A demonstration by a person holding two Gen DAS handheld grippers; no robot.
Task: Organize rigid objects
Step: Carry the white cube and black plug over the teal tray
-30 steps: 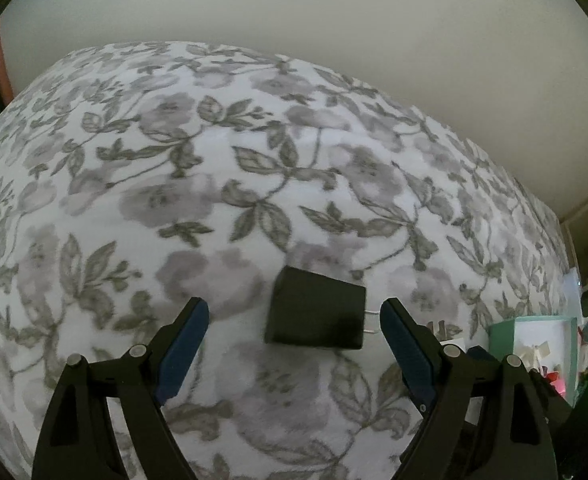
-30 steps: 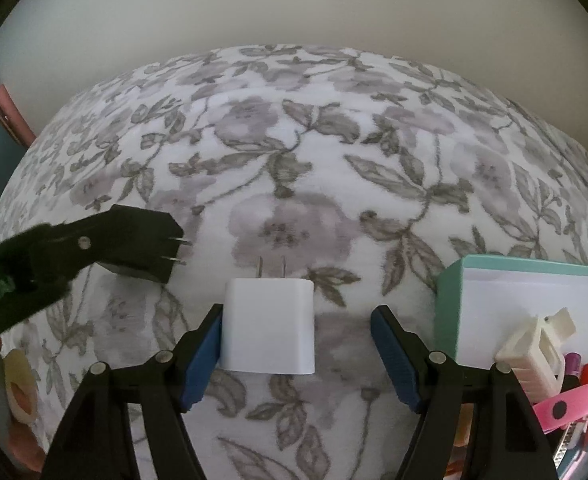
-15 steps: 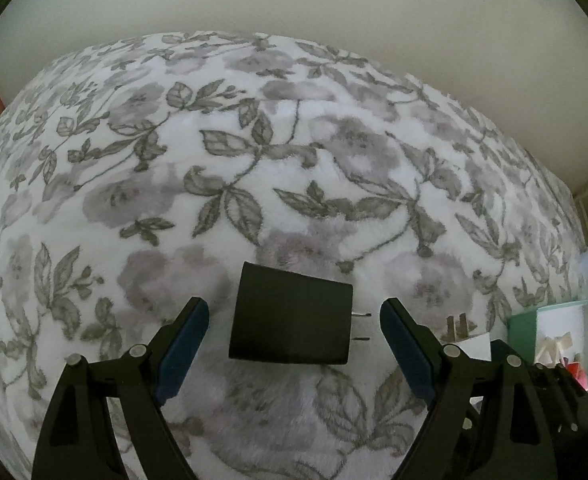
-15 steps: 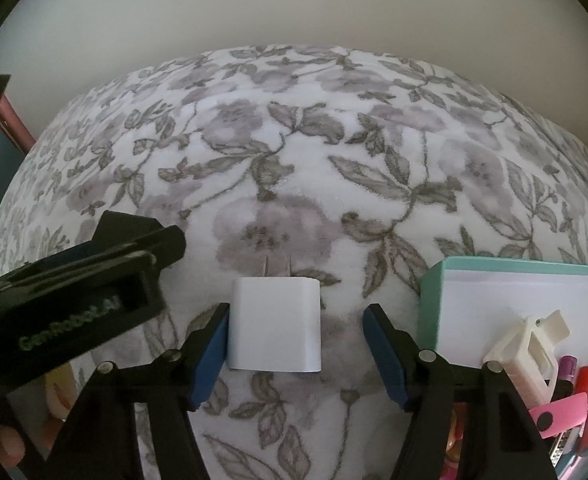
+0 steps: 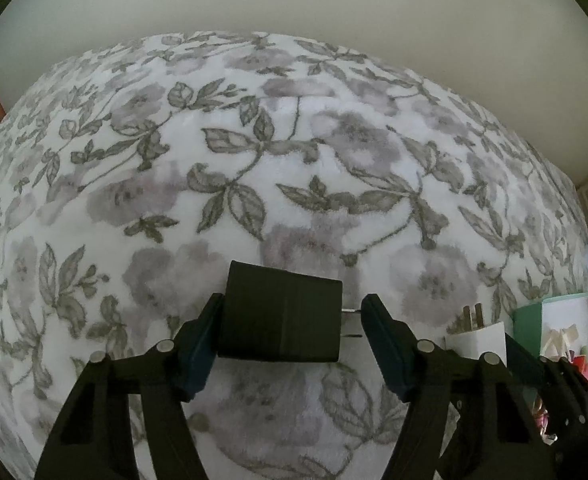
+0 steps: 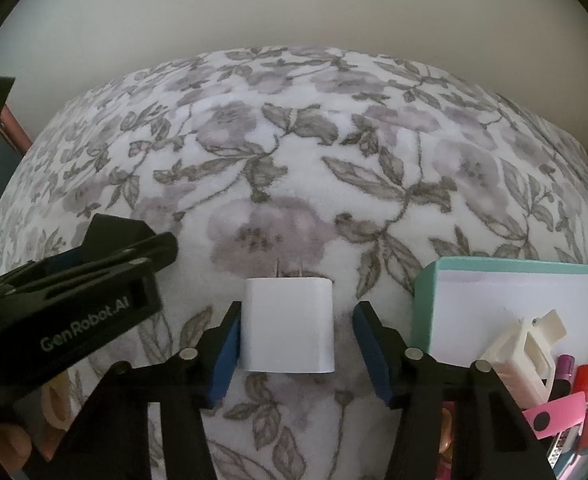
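Left gripper (image 5: 290,340) first: its jaws are part open around the black charger (image 5: 280,318), the left pad (image 5: 198,344) touching the charger's flank, the right pad (image 5: 385,344) standing just off the 2 prongs (image 5: 351,323) that point toward it, so nothing is clamped. The charger lies flat on the floral blanket (image 5: 254,160), square between the jaws and right at their tips. Off beyond the right jaw sits the white charger (image 5: 475,334), prongs up, with a teal box (image 5: 527,312) further right at the frame edge. Over to the right gripper (image 6: 294,344): jaws also part open, the white charger (image 6: 288,326) sitting between them, hard against the left pad (image 6: 226,352), while a clear gap separates it from the right pad (image 6: 369,348); no grip here either. Its 2 prongs (image 6: 290,268) point away, ahead of the jaw tips. Left of the jaws, the left gripper's black body (image 6: 70,300) reaches in, the black charger (image 6: 114,228) peeking out past it. Right of the jaws, the teal box (image 6: 425,300) holds a white clip (image 6: 521,348) and, nearer the camera, coloured markers (image 6: 585,392) and a pink tag (image 6: 553,416). Ahead of both, blanket runs out to a plain wall (image 6: 294,8).
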